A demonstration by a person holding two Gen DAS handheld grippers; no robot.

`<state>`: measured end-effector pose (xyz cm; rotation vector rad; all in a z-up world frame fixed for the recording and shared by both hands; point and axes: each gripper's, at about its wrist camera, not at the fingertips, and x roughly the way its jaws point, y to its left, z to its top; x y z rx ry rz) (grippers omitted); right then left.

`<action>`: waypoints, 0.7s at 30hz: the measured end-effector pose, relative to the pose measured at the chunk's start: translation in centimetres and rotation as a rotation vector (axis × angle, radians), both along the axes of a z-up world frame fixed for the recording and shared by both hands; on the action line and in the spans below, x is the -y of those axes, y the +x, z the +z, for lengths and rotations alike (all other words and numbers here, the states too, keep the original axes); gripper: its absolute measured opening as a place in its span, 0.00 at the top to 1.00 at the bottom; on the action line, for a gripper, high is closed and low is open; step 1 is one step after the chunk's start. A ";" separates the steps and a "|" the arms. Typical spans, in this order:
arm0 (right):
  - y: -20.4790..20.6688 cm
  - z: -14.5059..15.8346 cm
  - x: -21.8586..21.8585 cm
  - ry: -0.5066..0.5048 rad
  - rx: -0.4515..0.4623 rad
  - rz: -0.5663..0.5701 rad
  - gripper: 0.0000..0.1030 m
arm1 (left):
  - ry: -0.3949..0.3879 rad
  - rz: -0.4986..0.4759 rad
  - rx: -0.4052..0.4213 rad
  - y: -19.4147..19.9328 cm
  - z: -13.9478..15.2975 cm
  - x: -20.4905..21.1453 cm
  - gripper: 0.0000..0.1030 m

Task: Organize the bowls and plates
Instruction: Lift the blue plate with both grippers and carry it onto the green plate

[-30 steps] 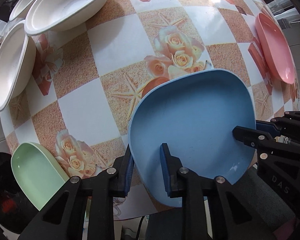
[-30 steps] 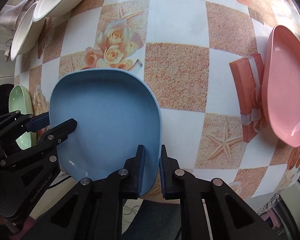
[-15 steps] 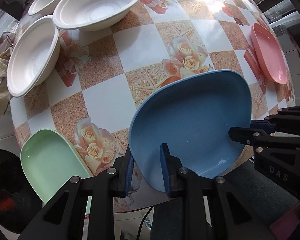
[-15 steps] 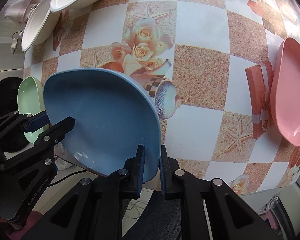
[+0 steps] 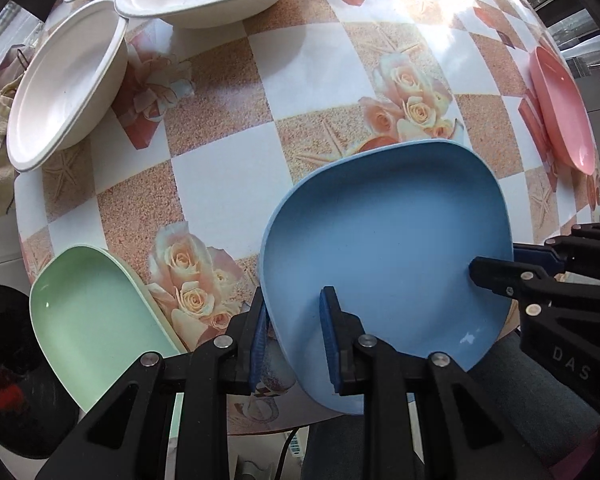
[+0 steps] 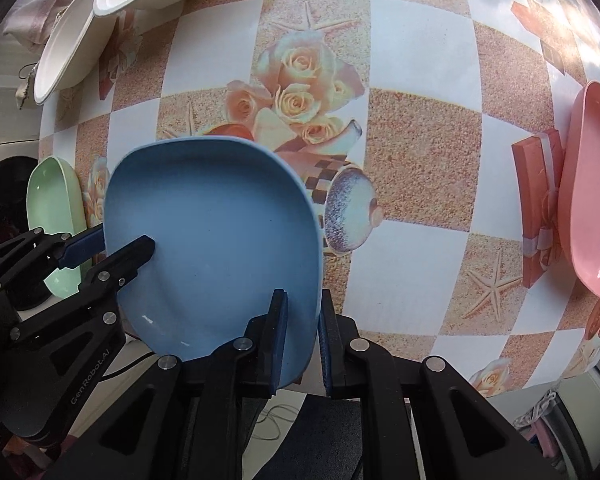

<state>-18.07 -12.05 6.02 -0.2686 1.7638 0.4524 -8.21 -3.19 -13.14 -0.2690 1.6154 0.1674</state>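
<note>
blue plate [image 5: 384, 240]: held lifted over table [image 5: 220, 184], 6 o'clock edge
left gripper [image 5: 292, 328]: clenched on plate rim
right gripper [image 6: 302, 332]: clenched on opposite rim
green plate [image 5: 88, 316]: seen at 8 o'clock
pink plate [image 6: 592, 208]: seen at 3 o'clock

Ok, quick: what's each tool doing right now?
Left tool: closed on the blue plate's left rim.
Right tool: closed on its right rim.

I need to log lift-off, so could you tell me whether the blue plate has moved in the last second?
Yes. The blue plate, clamped by both grippers, has come up off the table: the printed shell beside its right edge, covered a second ago, now shows in the right wrist view.
</note>
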 end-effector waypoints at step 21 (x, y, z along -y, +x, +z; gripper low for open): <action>-3.1 0.4 -1.0 0.020 -0.030 0.037 0.83 | -0.011 -0.013 0.012 -1.3 -0.2 -0.3 0.74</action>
